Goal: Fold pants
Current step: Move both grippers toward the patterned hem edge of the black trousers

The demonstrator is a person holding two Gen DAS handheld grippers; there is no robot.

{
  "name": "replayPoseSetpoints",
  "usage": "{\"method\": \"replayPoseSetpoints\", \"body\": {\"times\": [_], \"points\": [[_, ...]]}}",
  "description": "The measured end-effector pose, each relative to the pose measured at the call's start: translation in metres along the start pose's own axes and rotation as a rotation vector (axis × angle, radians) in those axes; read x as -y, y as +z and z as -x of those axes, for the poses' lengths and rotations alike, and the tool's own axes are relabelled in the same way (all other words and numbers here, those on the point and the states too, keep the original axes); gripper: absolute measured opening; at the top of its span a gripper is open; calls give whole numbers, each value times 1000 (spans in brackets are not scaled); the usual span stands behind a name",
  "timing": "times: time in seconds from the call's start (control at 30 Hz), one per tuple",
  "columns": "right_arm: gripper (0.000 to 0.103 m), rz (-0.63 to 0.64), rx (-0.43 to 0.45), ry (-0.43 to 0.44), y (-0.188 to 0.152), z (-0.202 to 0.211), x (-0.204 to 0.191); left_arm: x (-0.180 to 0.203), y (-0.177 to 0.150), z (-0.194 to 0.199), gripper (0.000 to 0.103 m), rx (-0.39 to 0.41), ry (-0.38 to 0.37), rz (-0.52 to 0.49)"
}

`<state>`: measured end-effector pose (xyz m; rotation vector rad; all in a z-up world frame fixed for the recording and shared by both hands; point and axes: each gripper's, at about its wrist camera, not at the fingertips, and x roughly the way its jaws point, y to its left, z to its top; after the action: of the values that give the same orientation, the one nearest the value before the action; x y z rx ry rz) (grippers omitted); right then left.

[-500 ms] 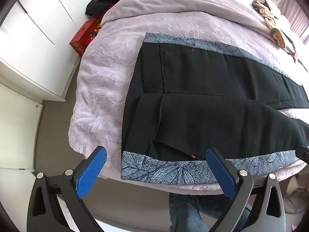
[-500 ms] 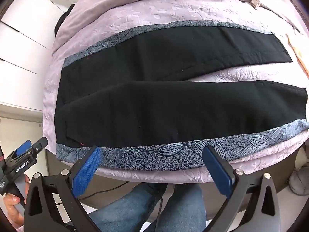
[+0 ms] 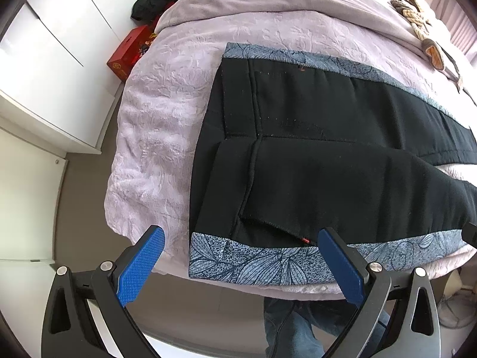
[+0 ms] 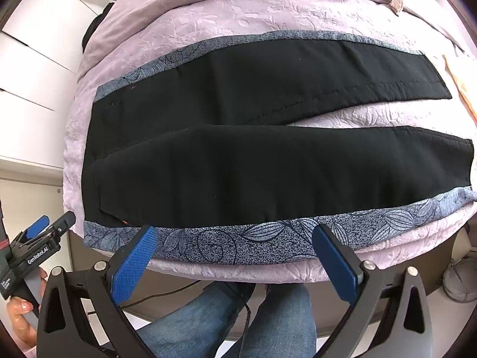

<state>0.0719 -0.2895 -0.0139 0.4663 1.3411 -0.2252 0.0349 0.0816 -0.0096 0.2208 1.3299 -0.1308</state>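
Black pants [image 4: 268, 161] laid flat on the bed [image 3: 167, 113]; left gripper [image 3: 241, 264] and right gripper [image 4: 235, 258] held wide open, empty, beside the near patterned side stripe [image 4: 268, 238]. The bedspread could be pinched along with the stripe.

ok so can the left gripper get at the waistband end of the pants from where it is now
Probably yes. The left gripper hangs open just off the bed's near edge, pointing down at the waist end of the pants. Nothing lies between its fingers and the fabric, and the right gripper is off along the leg.
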Motion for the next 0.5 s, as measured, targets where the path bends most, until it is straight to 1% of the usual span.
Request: {"method": "replayPoseSetpoints", "body": {"times": [0.27,0.5], "points": [[103,-10,-22,1,-6,-12,-4,-1,-7,-11,103,-34,11,-5],[103,-29,-53,33,-14,-30,-8,0,-13,-20,103,-64,27,-26]]}}
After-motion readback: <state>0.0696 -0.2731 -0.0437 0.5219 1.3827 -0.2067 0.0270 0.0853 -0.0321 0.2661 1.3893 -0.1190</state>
